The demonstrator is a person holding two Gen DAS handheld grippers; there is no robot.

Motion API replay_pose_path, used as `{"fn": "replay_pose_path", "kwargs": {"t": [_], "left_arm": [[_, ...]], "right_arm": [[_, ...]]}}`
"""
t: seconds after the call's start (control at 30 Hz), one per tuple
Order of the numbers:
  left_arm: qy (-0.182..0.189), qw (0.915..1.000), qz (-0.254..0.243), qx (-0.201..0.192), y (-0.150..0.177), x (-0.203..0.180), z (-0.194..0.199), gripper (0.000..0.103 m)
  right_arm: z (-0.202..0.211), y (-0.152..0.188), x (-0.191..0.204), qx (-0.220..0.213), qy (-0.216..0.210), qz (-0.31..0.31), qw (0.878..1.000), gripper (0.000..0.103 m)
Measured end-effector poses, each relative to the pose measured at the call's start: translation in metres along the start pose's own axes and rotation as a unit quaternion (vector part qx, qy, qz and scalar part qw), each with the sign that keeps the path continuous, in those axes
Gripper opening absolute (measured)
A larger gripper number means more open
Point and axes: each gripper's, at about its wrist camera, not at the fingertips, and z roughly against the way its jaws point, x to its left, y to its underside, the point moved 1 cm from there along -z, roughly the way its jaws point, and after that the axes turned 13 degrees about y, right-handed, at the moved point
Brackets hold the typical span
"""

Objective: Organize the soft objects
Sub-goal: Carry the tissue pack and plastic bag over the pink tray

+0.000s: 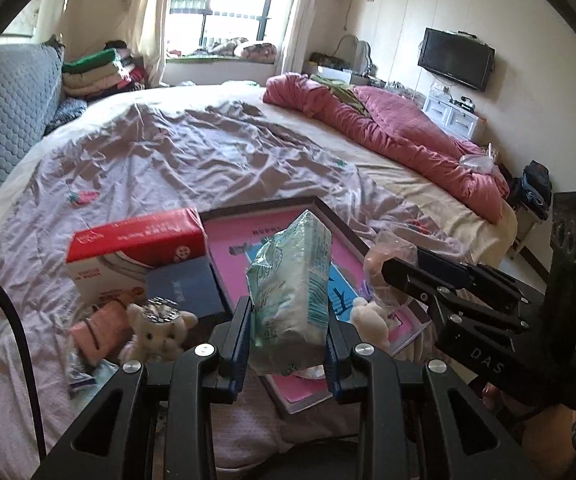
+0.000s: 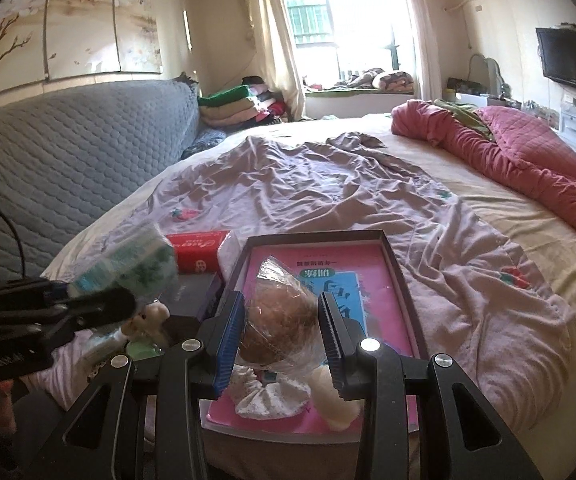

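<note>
Rumpled mauve sheet (image 1: 192, 152) covered the bed, with a red quilt (image 1: 388, 128) at upper right of the left view. At lower centre the left gripper (image 1: 288, 336) clamped a green tissue pack (image 1: 292, 288), raised over a pink book (image 2: 328, 280) in a dark tray (image 2: 402, 276). In the right view the right gripper (image 2: 282, 340) squeezed a clear bag (image 2: 280, 320) — perhaps holding something brown — above that tray. A teddy (image 1: 160, 332) and red box (image 1: 136, 236) lay lower left.
</note>
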Motion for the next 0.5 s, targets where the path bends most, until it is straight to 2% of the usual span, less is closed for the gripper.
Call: {"fn": "replay_pose_path", "kwargs": {"t": [0.5], "left_arm": [[-0.005,0.998,-0.011,0.061,0.012,-0.001,-0.056,0.031]], "right_arm": [[-0.013,0.019,-0.015,0.028,-0.014,-0.017,0.999,0.039]]}}
